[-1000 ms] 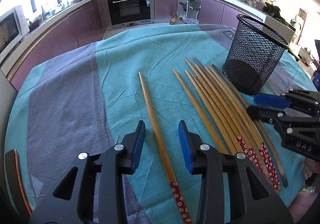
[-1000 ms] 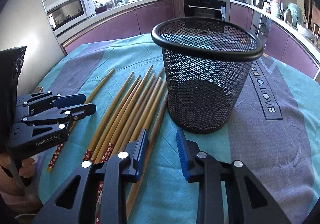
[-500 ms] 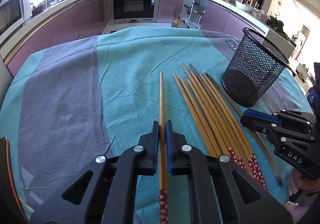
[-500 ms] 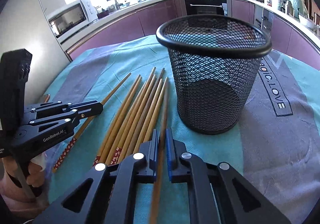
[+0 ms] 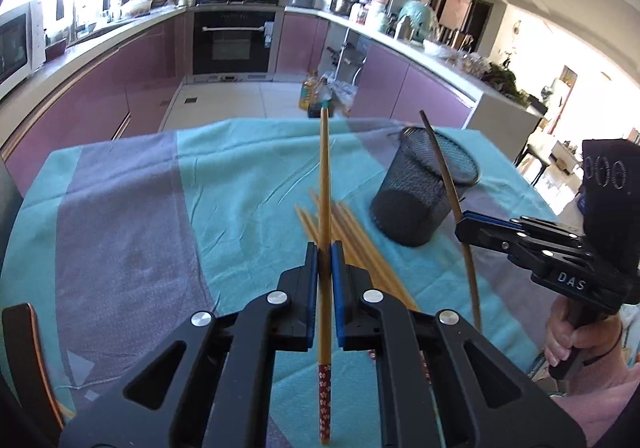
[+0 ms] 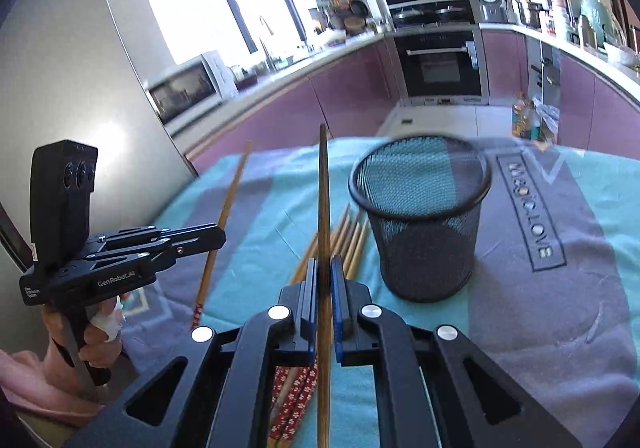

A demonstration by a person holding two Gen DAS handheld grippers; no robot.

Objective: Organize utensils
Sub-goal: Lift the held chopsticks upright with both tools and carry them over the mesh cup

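My left gripper point(image 5: 325, 248) is shut on a light bamboo chopstick point(image 5: 325, 176) with a red flowered end, held above the cloth and pointing away. My right gripper point(image 6: 325, 262) is shut on a darker brown chopstick point(image 6: 324, 188), also lifted. Each view shows the other gripper: the right gripper point(image 5: 466, 218) with its dark chopstick point(image 5: 440, 164), the left gripper point(image 6: 218, 234) with its pale chopstick point(image 6: 230, 200). Several more chopsticks point(image 5: 360, 236) lie side by side on the cloth. The black mesh basket point(image 6: 420, 216) stands upright just right of them.
A teal and grey tablecloth point(image 5: 132, 216) covers the round table; lettering point(image 6: 528, 208) runs across it right of the basket. A chair back point(image 5: 24, 360) shows at the near left edge. Purple kitchen cabinets point(image 5: 132, 72) and an oven stand beyond the table.
Both grippers closed on a chopstick each, then rose off the cloth with them and tipped upward. The lying chopsticks and the basket stayed put.
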